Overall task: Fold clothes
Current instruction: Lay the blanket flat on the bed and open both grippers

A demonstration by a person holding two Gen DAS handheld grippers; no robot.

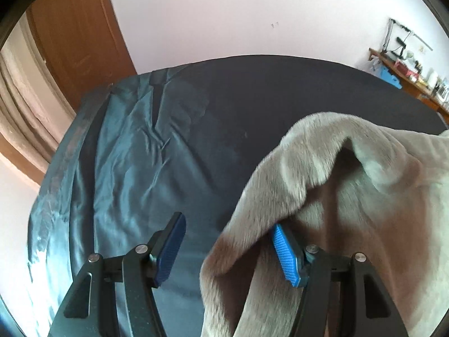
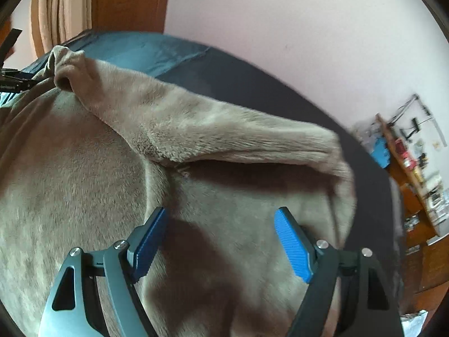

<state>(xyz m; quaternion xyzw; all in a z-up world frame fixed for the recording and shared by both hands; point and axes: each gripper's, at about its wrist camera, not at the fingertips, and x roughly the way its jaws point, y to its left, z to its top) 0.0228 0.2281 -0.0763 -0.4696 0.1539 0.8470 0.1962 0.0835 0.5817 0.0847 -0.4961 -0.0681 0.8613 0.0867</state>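
Soft daylight is coming from my left, glaring on the teal sheet. My fingers are casting dull shadows on the fuzzy garment. Fisheye is bending every edge; the shelf is smearing with motion blur.

Left claw black-armed, right claw grey and black, ribbed blue pads, silver screws

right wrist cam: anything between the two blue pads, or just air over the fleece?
Nothing is pinched. In the right wrist view the right gripper stands open over the beige fleece garment; between its pads only flat fleece and the gripper's shadow show.
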